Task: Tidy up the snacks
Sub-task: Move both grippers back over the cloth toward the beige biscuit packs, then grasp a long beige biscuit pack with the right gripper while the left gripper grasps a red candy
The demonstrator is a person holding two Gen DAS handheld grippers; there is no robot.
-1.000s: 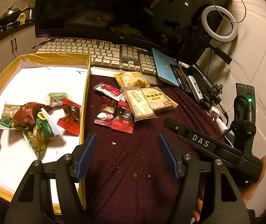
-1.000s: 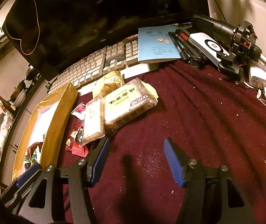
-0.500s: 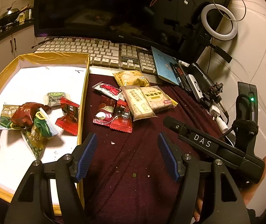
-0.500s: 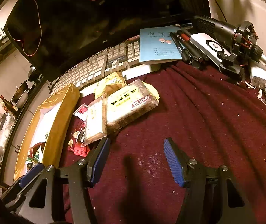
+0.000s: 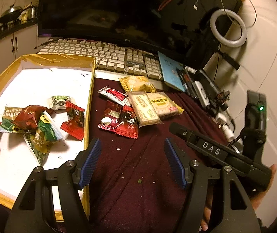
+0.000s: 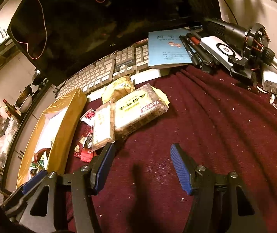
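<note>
Loose snacks lie on a maroon cloth: a yellow pack, a red-and-white packet, two pale cracker packs and red packets. To their left is a gold-rimmed box with a white floor and several snacks inside. My left gripper hangs open above the cloth, short of the red packets, with nothing between its pads. My right gripper is open and empty too, just right of the cracker packs.
Behind the snacks sit a keyboard and a dark monitor. A blue booklet, pens, a microphone and a white charger crowd the back right. A ring light stands by the wall. Bare cloth spreads right of the snacks.
</note>
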